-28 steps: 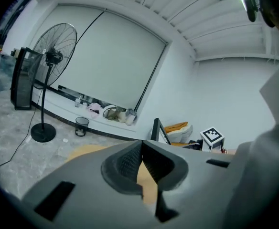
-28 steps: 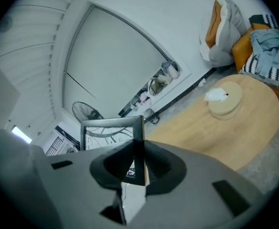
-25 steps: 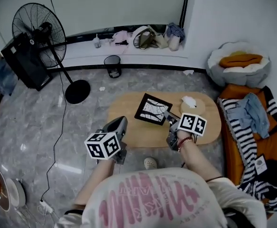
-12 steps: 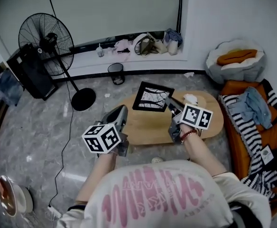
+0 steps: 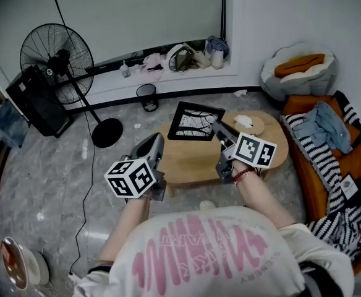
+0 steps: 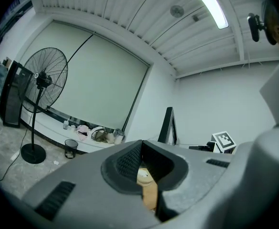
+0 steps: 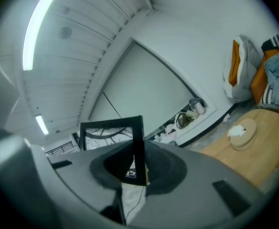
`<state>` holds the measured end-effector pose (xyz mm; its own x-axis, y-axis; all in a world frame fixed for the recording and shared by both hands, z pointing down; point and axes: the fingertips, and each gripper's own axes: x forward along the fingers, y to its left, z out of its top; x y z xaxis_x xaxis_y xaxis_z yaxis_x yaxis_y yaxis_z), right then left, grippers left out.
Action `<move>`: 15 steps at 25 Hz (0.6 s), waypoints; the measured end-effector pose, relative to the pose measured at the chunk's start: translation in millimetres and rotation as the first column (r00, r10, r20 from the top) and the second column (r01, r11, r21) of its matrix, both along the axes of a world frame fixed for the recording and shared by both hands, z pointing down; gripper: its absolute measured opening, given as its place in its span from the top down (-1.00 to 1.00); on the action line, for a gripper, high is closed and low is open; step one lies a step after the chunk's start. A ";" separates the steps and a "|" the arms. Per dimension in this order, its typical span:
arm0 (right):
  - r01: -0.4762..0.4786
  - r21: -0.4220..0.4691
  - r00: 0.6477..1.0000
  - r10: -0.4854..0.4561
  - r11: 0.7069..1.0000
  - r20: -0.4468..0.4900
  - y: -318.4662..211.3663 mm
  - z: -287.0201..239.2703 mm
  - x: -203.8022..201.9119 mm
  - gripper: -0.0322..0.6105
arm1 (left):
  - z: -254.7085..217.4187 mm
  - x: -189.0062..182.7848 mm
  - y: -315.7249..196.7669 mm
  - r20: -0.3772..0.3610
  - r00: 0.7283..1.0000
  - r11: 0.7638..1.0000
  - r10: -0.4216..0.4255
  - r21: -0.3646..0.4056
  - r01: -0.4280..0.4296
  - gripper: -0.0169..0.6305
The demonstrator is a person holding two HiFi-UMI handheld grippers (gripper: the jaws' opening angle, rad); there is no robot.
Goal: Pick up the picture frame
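The picture frame (image 5: 196, 121) is black with a black-and-white print. It hangs tilted above the oval wooden table (image 5: 186, 163), off its top. My right gripper (image 5: 220, 133) is shut on the frame's right edge; in the right gripper view the frame (image 7: 112, 128) stands upright with its border pinched between the pads of that gripper (image 7: 139, 168). My left gripper (image 5: 156, 144) hovers over the table's left end, apart from the frame, jaws slightly parted and empty (image 6: 144, 163). From there the frame (image 6: 168, 125) shows edge-on.
A round wooden coaster with a crumpled tissue (image 5: 247, 122) lies on the table's right end. A standing fan (image 5: 57, 57) and a small bin (image 5: 146, 94) are on the floor behind. A striped blanket and clothes (image 5: 329, 147) lie to the right. A slipper (image 5: 206, 204) sits by the table.
The right gripper has lifted the frame up off the table and away from me. Both grippers have risen; the left one stays empty.
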<state>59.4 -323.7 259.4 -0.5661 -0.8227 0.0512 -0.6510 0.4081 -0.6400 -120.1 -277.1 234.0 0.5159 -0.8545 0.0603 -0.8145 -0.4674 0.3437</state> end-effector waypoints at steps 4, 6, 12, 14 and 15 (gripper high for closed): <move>-0.014 -0.010 1.000 0.014 1.000 -0.003 9.1 -5.7 1.1 0.67 | -7.6 1.2 3.8 0.012 1.000 1.000 0.012 -0.011 -0.012 0.94; -0.019 -0.011 1.000 0.019 1.000 -0.021 21.0 4.4 4.2 0.67 | 2.6 3.9 14.2 0.012 1.000 1.000 0.015 -0.015 -0.014 0.94; -0.044 -0.028 0.996 0.041 0.999 -0.083 31.4 15.1 12.4 0.67 | 10.9 8.5 20.1 0.005 1.000 0.999 0.022 -0.047 -0.022 0.94; -0.053 -0.032 0.994 0.050 0.998 -0.099 30.3 14.9 13.6 0.67 | 9.5 9.0 17.4 0.009 1.000 0.998 0.026 -0.057 -0.025 0.94; -0.056 -0.034 0.993 0.052 0.998 -0.102 29.5 14.7 13.9 0.67 | 8.4 9.3 15.9 0.012 1.000 0.998 0.028 -0.059 -0.027 0.94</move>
